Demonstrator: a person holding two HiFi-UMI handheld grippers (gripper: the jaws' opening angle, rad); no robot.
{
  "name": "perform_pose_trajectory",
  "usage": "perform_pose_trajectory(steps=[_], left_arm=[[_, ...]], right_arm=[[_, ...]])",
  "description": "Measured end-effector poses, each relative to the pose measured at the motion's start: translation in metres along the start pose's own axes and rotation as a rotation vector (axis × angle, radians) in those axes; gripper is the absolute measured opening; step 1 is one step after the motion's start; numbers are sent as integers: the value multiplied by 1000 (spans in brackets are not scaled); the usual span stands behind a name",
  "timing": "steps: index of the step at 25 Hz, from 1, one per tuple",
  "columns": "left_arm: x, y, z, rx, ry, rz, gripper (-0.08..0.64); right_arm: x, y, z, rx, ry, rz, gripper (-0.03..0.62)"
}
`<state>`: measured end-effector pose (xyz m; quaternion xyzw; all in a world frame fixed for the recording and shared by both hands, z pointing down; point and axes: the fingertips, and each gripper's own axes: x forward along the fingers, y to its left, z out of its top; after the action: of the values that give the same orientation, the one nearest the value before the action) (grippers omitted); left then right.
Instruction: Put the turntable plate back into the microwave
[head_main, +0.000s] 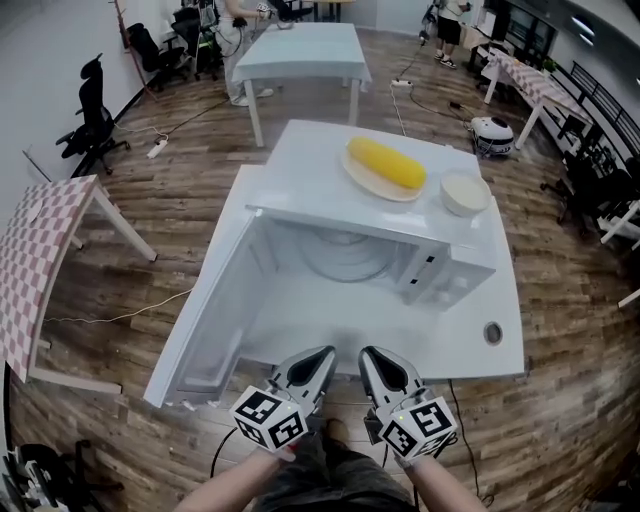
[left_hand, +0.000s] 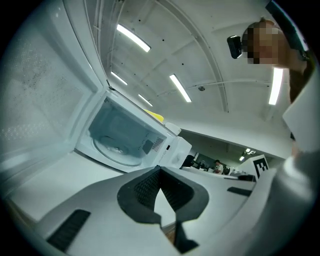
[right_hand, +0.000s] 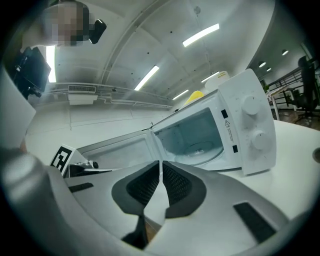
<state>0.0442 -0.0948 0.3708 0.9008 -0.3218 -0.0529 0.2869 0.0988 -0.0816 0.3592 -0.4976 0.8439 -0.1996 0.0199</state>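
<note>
Inside microwave (head_main: 320, 180) — turntable plate (head_main: 345, 262), well apart from L claw (head_main: 322, 356), R claw (head_main: 368, 358), both closed, empty.

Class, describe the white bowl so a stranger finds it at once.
Find the open white microwave on the table. On its top stand a plate bearing something long and yellow, and the bowl to the plate's right. The bowl is smaller, deeper, all white.

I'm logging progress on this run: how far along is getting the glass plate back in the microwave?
Done, it seems: the glass plate lies on the floor of the microwave. In hand: nothing; the left gripper and right gripper are shut and empty, near the edge of the table. Left: the door stands open, should it need closing.
</note>
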Motion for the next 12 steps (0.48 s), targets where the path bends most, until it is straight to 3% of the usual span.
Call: perform_pose_trajectory(steps=[3, 7, 12], left_arm=[[-8, -13, 0, -28, 4, -21, 12], [-17, -29, 0, 44, 20, -32, 12], [-31, -42, 6, 138, 3, 10, 12]], right_arm=[[-12, 6, 5, -24, -5, 2, 38], [-22, 21, 13, -74, -28, 4, 38], [-30, 46, 18, -100, -24, 51, 38]])
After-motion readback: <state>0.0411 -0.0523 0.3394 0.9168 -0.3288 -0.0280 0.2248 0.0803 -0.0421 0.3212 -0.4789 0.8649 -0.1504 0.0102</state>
